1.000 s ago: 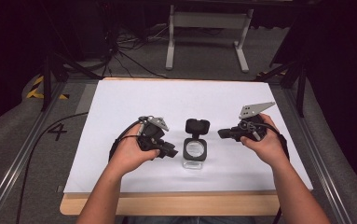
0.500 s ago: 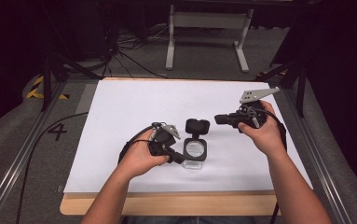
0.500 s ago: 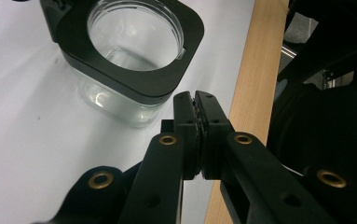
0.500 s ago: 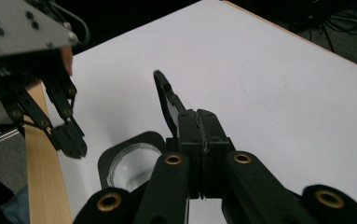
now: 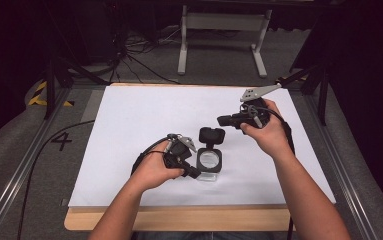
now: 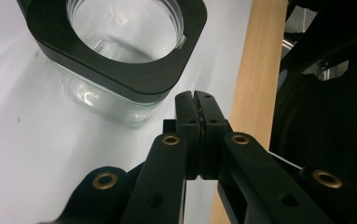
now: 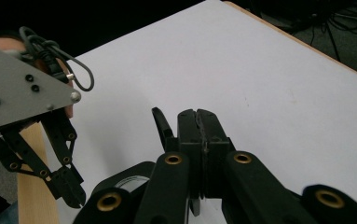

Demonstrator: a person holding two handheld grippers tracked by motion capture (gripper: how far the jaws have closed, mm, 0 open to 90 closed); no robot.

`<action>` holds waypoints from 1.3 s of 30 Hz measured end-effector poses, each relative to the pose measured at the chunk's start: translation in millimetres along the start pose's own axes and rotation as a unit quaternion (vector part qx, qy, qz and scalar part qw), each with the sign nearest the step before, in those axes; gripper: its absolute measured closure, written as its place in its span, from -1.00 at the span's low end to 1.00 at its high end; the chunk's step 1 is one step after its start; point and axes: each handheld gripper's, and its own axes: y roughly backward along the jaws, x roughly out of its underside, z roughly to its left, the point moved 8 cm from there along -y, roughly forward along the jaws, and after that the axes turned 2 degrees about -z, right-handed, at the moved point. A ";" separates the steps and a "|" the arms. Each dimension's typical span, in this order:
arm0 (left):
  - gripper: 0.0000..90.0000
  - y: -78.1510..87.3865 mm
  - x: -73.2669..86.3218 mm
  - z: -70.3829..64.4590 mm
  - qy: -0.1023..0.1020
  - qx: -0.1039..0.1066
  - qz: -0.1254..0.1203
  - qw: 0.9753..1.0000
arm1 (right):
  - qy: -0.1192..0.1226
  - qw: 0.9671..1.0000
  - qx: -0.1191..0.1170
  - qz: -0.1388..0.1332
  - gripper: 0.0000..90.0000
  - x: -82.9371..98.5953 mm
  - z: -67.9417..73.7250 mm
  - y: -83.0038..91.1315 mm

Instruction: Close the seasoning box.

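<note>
A square clear glass jar [image 5: 209, 161] with a black collar stands mid-table, its hinged black lid [image 5: 212, 135] flipped open behind it. My left gripper [image 5: 197, 173] lies low at the jar's near left corner, jaws shut on nothing. In the left gripper view the shut tips [image 6: 195, 96] sit just beside the jar [image 6: 120, 51], apart from the glass. My right gripper [image 5: 220, 120] hovers beyond and to the right of the lid, also shut and empty. Its own view shows the shut tips [image 7: 197, 115] above the lid [image 7: 160, 124], with the left gripper [image 7: 76, 198] at lower left.
A white sheet [image 5: 144, 115] covers the wooden table, whose front edge [image 5: 179, 220] shows bare wood. Metal rails [image 5: 24, 165] run along both sides. Cables and a stand's legs [image 5: 219, 30] lie on the floor beyond the table.
My left gripper has slid right and nearer, to the jar's front left corner. My right gripper has lifted away from the jar toward the far side.
</note>
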 end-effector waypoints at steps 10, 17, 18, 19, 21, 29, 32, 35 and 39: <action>1.00 -5.9 4.1 7.9 0.007 -0.012 0.013 1.000 | -0.007 1.000 -0.002 0.027 1.00 7.1 -4.0 -17.2; 1.00 -7.1 4.1 8.9 0.010 -0.010 0.012 1.000 | -0.005 1.000 -0.002 0.029 1.00 8.1 -2.8 -18.2; 1.00 -7.0 4.2 8.9 0.009 -0.010 0.013 1.000 | -0.005 1.000 -0.002 0.029 1.00 8.1 -2.8 -18.2; 1.00 -6.7 4.4 8.5 0.010 -0.010 0.016 1.000 | -0.003 1.000 -0.004 0.028 1.00 8.1 -1.9 -18.7; 1.00 -7.4 3.9 8.3 0.011 -0.013 0.013 1.000 | 0.001 1.000 -0.007 0.028 1.00 8.8 2.3 -19.2; 1.00 -7.6 3.9 8.2 0.010 -0.015 0.014 1.000 | 0.011 0.999 -0.022 0.033 1.00 14.7 18.0 -19.5; 1.00 -7.6 4.2 7.9 0.011 -0.014 0.016 1.000 | 0.014 0.999 -0.028 0.038 1.00 19.5 25.4 -20.0; 0.99 -8.6 3.7 7.8 0.004 -0.011 0.013 1.000 | 0.017 0.999 -0.032 0.041 1.00 23.4 30.6 -20.0; 0.99 -9.8 3.5 6.9 0.002 -0.011 0.014 1.000 | 0.021 0.998 -0.040 0.045 1.00 29.5 38.1 -19.4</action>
